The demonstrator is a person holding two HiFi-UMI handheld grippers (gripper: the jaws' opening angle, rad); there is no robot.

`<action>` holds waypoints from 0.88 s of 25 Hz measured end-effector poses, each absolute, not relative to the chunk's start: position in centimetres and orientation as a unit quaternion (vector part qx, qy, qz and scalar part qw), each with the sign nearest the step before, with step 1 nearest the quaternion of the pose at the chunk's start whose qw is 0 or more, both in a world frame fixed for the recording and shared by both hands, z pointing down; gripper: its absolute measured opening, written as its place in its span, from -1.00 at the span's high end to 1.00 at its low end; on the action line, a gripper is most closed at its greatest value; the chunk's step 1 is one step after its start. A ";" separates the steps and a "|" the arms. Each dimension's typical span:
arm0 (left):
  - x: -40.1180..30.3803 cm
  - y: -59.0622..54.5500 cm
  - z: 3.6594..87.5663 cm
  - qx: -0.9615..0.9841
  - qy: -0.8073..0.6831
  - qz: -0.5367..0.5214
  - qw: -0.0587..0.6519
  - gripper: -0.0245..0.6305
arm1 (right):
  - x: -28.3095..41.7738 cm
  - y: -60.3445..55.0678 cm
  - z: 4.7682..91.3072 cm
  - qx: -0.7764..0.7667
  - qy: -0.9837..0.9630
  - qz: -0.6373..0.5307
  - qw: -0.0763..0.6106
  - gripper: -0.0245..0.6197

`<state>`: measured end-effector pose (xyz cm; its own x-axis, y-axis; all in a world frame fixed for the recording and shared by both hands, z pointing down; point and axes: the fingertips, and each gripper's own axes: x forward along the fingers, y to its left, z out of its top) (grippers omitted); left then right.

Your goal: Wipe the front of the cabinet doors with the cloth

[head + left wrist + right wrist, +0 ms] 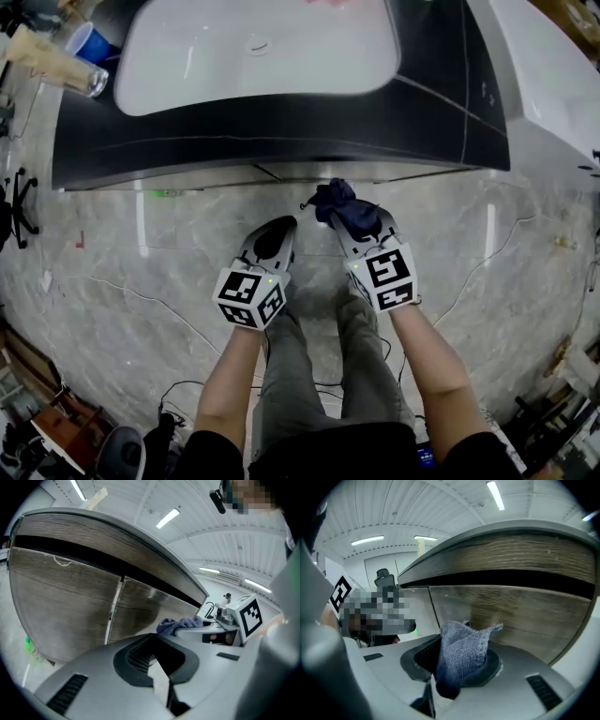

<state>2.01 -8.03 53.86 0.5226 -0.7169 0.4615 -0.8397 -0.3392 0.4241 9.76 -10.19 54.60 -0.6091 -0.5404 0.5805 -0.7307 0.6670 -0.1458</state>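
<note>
Cloth (339, 204) sits bunched in the right gripper (354, 223), whose jaws are clamped on its lower folds so that a loose tuft stands up past the tips. That grip probably leaves a soft pad free to press flat against wood. The cloth is held in the air just short of the cabinet doors (511, 616), with no contact yet. These are two wood-grain panels below the dark countertop (281, 131) that carries the white sink basin (262, 47).

The left gripper (275, 239) hangs beside the right one, slightly nearer the person. Its jaws are drawn together with nothing between them. It looks parked as a spare hand, low and out of the wiping path.

Both grippers point forward and slightly up at the door fronts from low over the marble floor (141, 281). This suits starting a stroke near the vertical seam between the two doors (115, 606).

Wiping seems not yet begun. The next move would likely push the cloth forward until it flattens on the panel, then sweep sideways.
</note>
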 end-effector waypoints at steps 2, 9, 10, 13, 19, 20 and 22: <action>0.1 -7.8 54.3 0.807 -0.487 0.098 0.319 0.91 | 7.6 -10.2 55.2 0.352 -0.881 0.186 0.256 0.59; -4.7 -7.2 55.1 0.789 -0.510 0.095 0.328 0.91 | 1.7 -10.5 56.7 0.325 -0.891 0.173 0.266 0.59; -5.1 -7.3 55.2 0.788 -0.513 0.093 0.328 0.91 | 1.2 -10.7 56.9 0.324 -0.892 0.172 0.266 0.59; -6.1 -7.8 55.3 0.784 -0.518 0.088 0.330 0.91 | 0.0 -11.2 57.4 0.323 -0.893 0.171 0.264 0.59; -5.9 -8.7 55.3 0.786 -0.513 0.088 0.334 0.91 | 0.3 -12.2 58.0 0.334 -0.889 0.172 0.260 0.59; -5.5 -9.0 55.2 0.790 -0.508 0.091 0.331 0.91 | 0.6 -12.4 58.0 0.337 -0.889 0.172 0.259 0.59; -4.7 -9.6 55.2 0.796 -0.502 0.095 0.325 0.91 | 1.5 -12.7 58.0 0.342 -0.888 0.170 0.258 0.59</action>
